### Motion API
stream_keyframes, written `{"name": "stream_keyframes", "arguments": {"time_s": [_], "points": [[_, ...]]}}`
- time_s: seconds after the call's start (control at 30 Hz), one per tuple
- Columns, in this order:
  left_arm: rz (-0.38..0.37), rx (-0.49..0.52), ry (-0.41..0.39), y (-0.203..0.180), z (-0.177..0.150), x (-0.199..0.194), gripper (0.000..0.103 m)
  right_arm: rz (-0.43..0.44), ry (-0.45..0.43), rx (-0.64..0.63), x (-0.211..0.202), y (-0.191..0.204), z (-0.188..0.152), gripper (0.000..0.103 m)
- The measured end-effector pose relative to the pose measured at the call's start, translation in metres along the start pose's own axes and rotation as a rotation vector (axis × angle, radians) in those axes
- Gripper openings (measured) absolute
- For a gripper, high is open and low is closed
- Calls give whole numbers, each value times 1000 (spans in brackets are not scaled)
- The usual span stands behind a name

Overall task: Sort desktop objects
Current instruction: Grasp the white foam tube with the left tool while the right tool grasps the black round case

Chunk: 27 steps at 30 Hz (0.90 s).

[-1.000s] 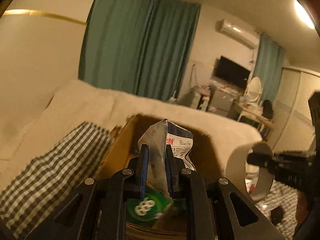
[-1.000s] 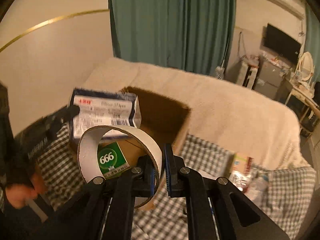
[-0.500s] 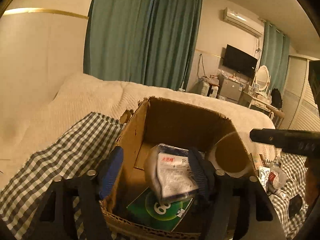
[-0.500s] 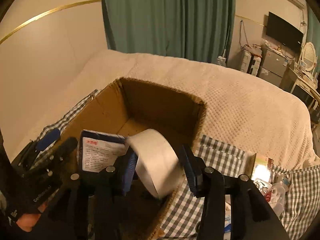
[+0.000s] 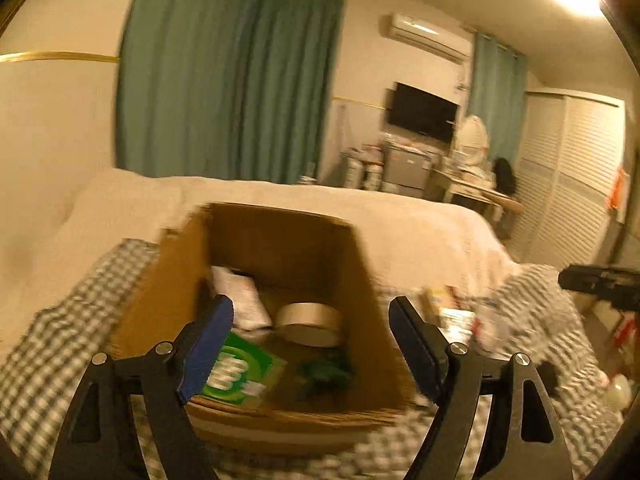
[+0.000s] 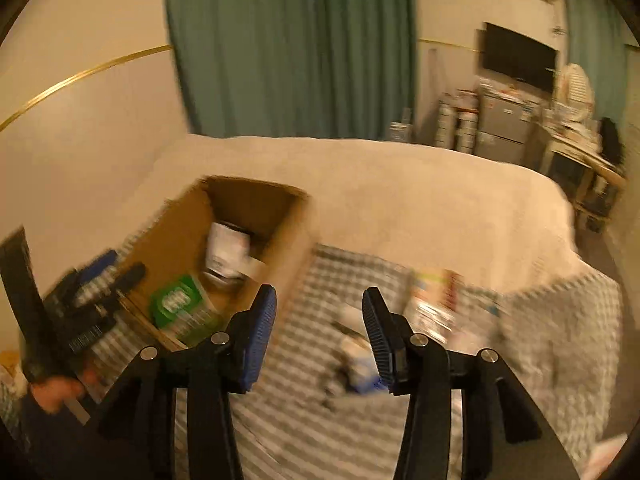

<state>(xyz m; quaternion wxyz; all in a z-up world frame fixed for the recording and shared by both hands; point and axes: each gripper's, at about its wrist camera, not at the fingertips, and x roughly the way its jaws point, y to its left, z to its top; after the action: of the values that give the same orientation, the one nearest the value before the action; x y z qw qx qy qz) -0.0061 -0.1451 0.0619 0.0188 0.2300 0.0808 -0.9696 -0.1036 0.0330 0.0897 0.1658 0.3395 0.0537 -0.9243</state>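
- Sitting on the checked cloth (image 6: 304,420), the cardboard box (image 5: 176,280) fills the lower centre of the left wrist view, with the tape roll (image 5: 310,322), white packet (image 5: 240,300) and green packet (image 5: 240,372) already inside.
- Lying loose at lower right of the right wrist view, the unsorted clutter (image 6: 432,304) sits just ahead of the right gripper (image 6: 320,336), so that hand is the nearer one.
- Both the right gripper and the left gripper (image 5: 308,344) have just been opening; jaws spread, nothing between them.

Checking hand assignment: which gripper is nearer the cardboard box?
Left. The left gripper hangs open right at the cardboard box; the right gripper, also open, is off beside it over the checked cloth.
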Motion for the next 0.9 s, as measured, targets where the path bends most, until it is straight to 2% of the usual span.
{"name": "stream_keyframes", "arguments": {"time_s": [0.13, 0.27, 0.4, 0.5, 0.7, 0.9], "points": [[-106, 23, 49, -55, -7, -1, 85, -64, 43, 80, -22, -58, -38, 48], [-171, 63, 100, -106, -22, 8, 87, -119, 77, 139, -24, -102, -69, 48], [-208, 130, 162, -149, -39, 31, 87, -105, 107, 185, -16, -132, -94, 48], [-214, 160, 210, -163, -52, 53, 87, -87, 140, 215, -2, -143, -110, 52], [-164, 241, 362, -178, -73, 118, 87, -83, 214, 216, 29, -153, -136, 52], [-155, 332, 389, -188, -80, 160, 87, -104, 266, 217, 49, -157, -146, 58]]}}
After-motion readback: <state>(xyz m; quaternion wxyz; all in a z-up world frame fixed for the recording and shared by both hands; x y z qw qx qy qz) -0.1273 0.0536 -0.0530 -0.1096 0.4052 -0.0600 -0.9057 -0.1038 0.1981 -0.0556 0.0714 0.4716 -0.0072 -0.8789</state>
